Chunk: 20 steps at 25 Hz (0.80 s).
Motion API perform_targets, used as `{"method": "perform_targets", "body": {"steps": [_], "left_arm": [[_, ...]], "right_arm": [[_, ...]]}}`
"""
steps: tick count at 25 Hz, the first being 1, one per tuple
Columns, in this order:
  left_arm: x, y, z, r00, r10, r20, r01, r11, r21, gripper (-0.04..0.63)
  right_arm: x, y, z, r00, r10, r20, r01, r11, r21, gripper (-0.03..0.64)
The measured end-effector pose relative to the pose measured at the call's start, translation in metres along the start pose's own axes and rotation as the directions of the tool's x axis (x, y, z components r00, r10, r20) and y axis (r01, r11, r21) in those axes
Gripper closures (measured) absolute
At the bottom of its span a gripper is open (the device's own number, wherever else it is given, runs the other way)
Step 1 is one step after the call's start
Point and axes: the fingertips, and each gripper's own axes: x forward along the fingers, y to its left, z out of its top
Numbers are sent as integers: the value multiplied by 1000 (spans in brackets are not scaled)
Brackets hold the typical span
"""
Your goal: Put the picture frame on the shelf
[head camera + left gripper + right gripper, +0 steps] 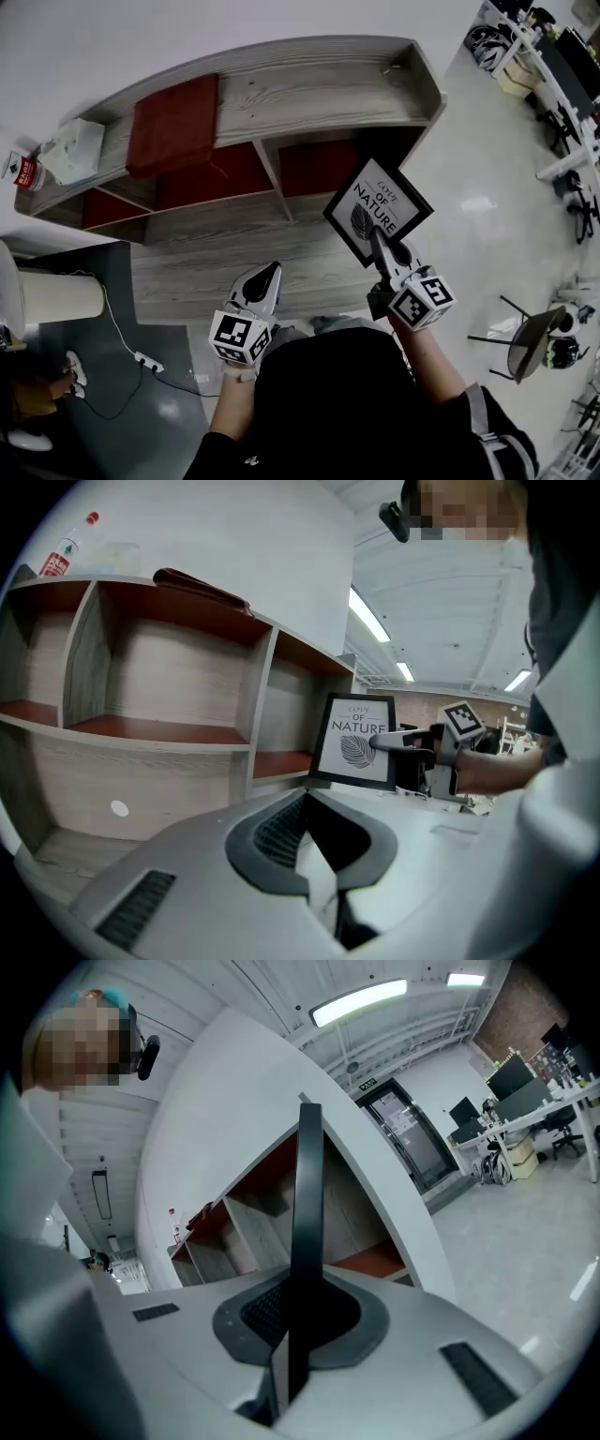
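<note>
A black picture frame [378, 208] with a white print reading "NATURE" and a leaf hangs in front of the shelf's lower right compartment. My right gripper [382, 241] is shut on its lower edge. In the right gripper view the picture frame [307, 1194] stands edge-on between the jaws of my right gripper [306, 1283]. The grey wooden shelf [309, 89] has red-floored compartments. My left gripper [265, 277] is lower and to the left, shut and empty. From the left gripper [307, 801] I see the picture frame [356, 741] and the right gripper [382, 743] beside the shelf [169, 733].
A dark red cloth [174, 122] lies on the shelf top, with a tissue pack [73, 150] and a bottle [22, 172] at its left end. A power strip with cable [145, 359] lies on the floor to the left. A chair [532, 342] and desks [562, 66] stand to the right.
</note>
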Motion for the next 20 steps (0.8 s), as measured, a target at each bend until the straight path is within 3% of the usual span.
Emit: {"method": "perform_targets", "body": {"steps": [10, 20], "left_arm": [[26, 11, 8, 1000, -1, -5, 1, 1000, -8, 588], [24, 43, 17, 996, -88, -23, 89, 996, 26, 588]], "right_arm": [[39, -20, 22, 997, -50, 53, 53, 998, -42, 609], [59, -38, 23, 957, -256, 134, 267, 962, -66, 609]]}}
